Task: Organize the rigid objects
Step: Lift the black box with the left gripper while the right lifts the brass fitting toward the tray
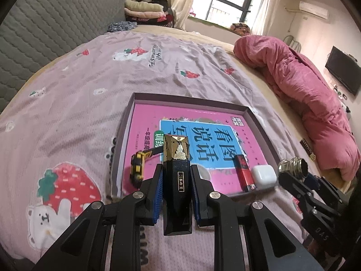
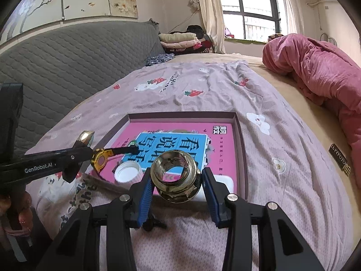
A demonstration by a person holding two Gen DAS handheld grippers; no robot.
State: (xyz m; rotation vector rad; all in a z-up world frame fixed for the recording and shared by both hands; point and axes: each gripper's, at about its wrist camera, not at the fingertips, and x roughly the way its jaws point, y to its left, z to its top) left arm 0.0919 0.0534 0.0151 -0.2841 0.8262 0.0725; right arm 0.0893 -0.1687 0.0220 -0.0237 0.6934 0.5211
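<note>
Two items clamped, one per claw, over tray edge on bed.

Black bottle w/ gold faceted cap (image 1: 176, 174) gripped in left claw (image 1: 176, 181), at near rim of shallow tray (image 1: 259, 124). Metal threaded fitting (image 2: 176, 176) gripped in right claw (image 2: 176, 186), same rim. In tray on pink book (image 1: 144, 117): yellow toy digger (image 1: 141, 163), red lighter (image 1: 244, 172), white earbud case (image 1: 264, 177), white cap (image 2: 127, 172). Strawberry-print sheet (image 1: 79, 103) beneath.

Setting was a home bedroom. A bed (image 2: 282, 192) carried a lilac sheet with strawberry and bear print, against a grey quilted headboard (image 2: 74, 61). A pink duvet (image 1: 300, 90) lay bunched along one side. Folded clothes (image 2: 180, 39) were stacked by a curtained window (image 2: 250, 6). Wall-mounted air conditioner (image 1: 313, 9) and television (image 1: 343, 73) were visible.
</note>
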